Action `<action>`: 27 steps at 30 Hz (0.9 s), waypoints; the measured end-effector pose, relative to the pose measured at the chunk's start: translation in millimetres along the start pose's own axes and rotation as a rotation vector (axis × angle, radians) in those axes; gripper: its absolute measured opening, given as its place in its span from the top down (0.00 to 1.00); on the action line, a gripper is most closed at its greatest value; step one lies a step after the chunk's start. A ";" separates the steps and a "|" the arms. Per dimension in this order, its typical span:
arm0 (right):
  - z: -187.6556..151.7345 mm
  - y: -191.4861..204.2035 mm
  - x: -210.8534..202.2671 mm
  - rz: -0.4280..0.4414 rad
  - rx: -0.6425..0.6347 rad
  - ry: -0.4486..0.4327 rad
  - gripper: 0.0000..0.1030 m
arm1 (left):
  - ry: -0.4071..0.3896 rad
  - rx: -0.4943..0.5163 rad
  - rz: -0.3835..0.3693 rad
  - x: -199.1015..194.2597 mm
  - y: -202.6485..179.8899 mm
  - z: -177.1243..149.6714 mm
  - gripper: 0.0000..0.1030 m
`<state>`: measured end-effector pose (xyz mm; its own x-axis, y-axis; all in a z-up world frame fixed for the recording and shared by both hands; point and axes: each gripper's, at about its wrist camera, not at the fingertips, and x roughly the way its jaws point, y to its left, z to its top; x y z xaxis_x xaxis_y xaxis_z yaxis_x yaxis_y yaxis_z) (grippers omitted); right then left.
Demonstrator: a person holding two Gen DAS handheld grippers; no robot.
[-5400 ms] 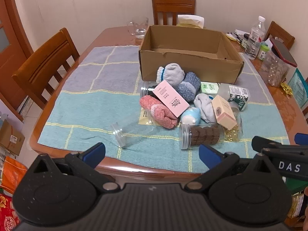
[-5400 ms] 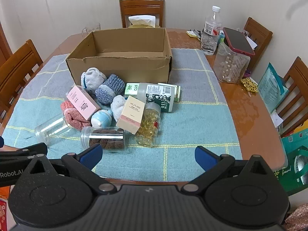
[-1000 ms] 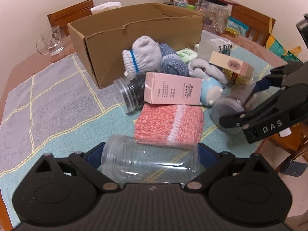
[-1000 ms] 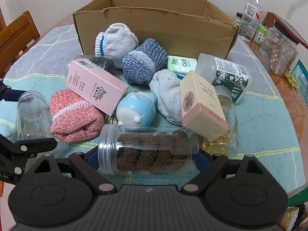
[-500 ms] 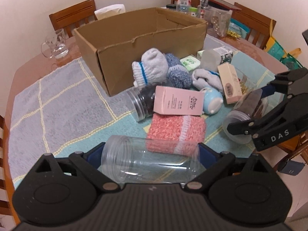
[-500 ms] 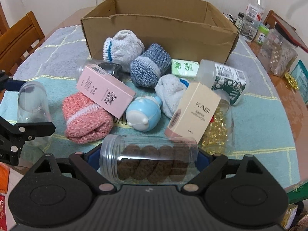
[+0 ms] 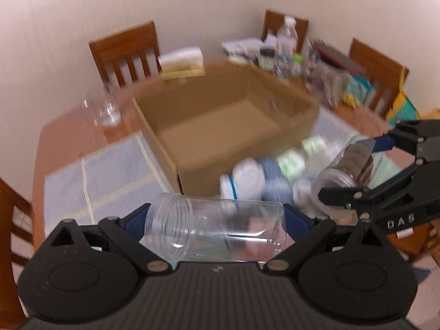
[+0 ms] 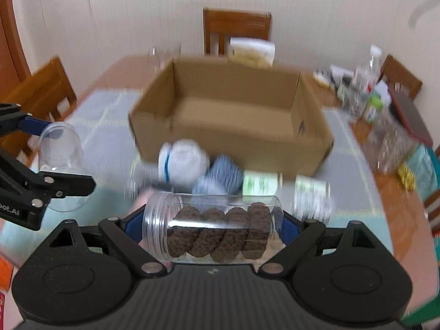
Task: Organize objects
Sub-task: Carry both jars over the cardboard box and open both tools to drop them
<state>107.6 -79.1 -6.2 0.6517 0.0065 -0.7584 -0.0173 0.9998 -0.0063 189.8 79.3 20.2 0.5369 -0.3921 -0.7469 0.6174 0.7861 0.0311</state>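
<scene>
My left gripper [image 7: 214, 220] is shut on an empty clear jar [image 7: 220, 231], which lies crosswise between the blue pads, lifted above the table. The right gripper [image 8: 210, 224] is shut the same way on a clear jar of brown cookies [image 8: 217, 231], also in the air. The open cardboard box [image 8: 233, 115] stands just beyond both jars, its inside bare. In the left wrist view the right gripper [image 7: 354, 167] and the cookie jar [image 7: 343, 173] hang at the right. In the right wrist view the left gripper [image 8: 57, 155] and the empty jar [image 8: 60, 162] hang at the left.
A white sock [image 8: 184, 162], a blue sock [image 8: 220, 176], a green packet [image 8: 260, 183] and a labelled bottle [image 8: 310, 195] lie in front of the box. A glass mug [image 7: 106, 110], a tissue box [image 7: 181, 63] and a water bottle [image 7: 286, 46] stand behind it. Chairs ring the table.
Both grippers have risen off the cloth with their jars held. The box's open inside has come into view and the pile now lies below.
</scene>
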 end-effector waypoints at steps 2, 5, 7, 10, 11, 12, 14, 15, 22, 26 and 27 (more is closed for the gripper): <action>23.0 -8.6 -0.4 0.008 -0.002 -0.040 0.09 | -0.033 0.001 0.032 3.3 2.0 23.9 0.06; 53.9 -24.6 5.2 0.011 -0.003 -0.088 0.09 | -0.067 -0.017 0.087 15.0 3.2 55.8 0.06; 70.7 -36.5 12.3 0.011 -0.002 -0.105 0.09 | -0.072 -0.052 0.108 27.8 4.5 75.7 0.06; 91.4 -57.3 27.4 0.030 0.016 -0.112 0.09 | -0.067 -0.096 0.150 47.9 4.8 99.6 0.06; 97.8 -64.2 32.1 0.045 0.019 -0.115 0.09 | -0.063 -0.101 0.164 54.3 3.6 106.2 0.06; 105.1 -71.4 37.9 0.062 0.016 -0.120 0.09 | -0.052 -0.115 0.175 61.9 3.2 112.7 0.06; 119.0 -82.8 49.4 0.080 0.008 -0.115 0.09 | -0.039 -0.130 0.199 75.7 1.2 120.1 0.06; 125.6 -88.3 56.1 0.090 0.003 -0.112 0.09 | -0.037 -0.137 0.220 83.0 0.7 124.2 0.06; 162.3 -111.7 108.3 0.152 -0.072 -0.054 0.09 | 0.034 -0.208 0.300 125.8 11.0 133.8 0.06; 162.0 -112.6 136.9 0.175 -0.111 -0.002 0.09 | 0.089 -0.213 0.311 149.3 10.5 129.4 0.06; 161.3 -113.5 142.7 0.178 -0.117 0.008 0.09 | 0.097 -0.216 0.312 153.9 10.6 127.8 0.06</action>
<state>324.9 -188.9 -8.6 0.6243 0.1823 -0.7597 -0.2197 0.9741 0.0532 352.4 -33.8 -9.6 0.6165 -0.0790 -0.7834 0.2917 0.9471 0.1340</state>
